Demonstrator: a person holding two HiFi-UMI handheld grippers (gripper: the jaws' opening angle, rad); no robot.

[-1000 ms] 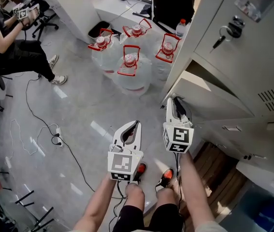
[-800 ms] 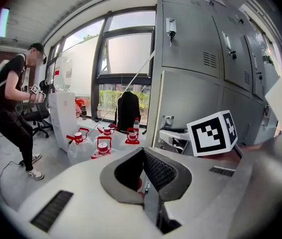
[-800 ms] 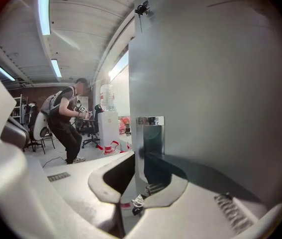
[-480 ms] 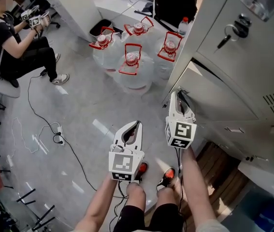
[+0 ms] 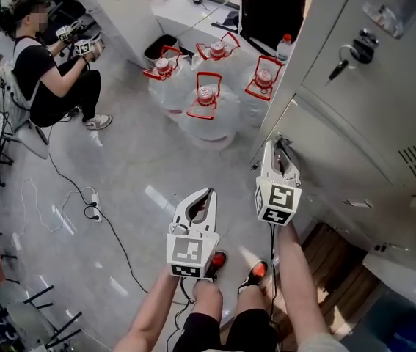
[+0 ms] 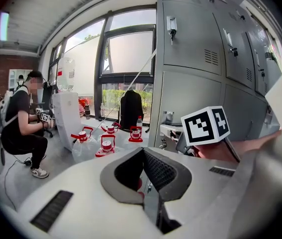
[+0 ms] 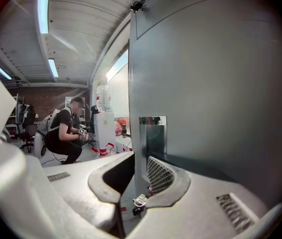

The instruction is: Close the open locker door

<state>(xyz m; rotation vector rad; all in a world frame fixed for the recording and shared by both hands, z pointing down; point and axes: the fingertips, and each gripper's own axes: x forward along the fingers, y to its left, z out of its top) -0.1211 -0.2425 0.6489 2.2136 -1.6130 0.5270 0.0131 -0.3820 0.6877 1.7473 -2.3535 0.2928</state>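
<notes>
Right gripper (image 5: 279,147) clamped on the locker door (image 5: 336,171); left gripper (image 5: 209,193) idle

Grey lockers (image 5: 395,86) rise on the person's right, and the open door stands out from them at a small angle, its upright free edge (image 7: 132,83) towards the person. That edge runs between the right jaws, just below the steel latch plate (image 7: 153,129). The panel therefore lies to this tool's right, and the push, I judge, goes that way, into the locker face. The left gripper, jaws together on nothing, hangs well apart over the floor (image 5: 119,174); the right is plainly nearer.
</notes>
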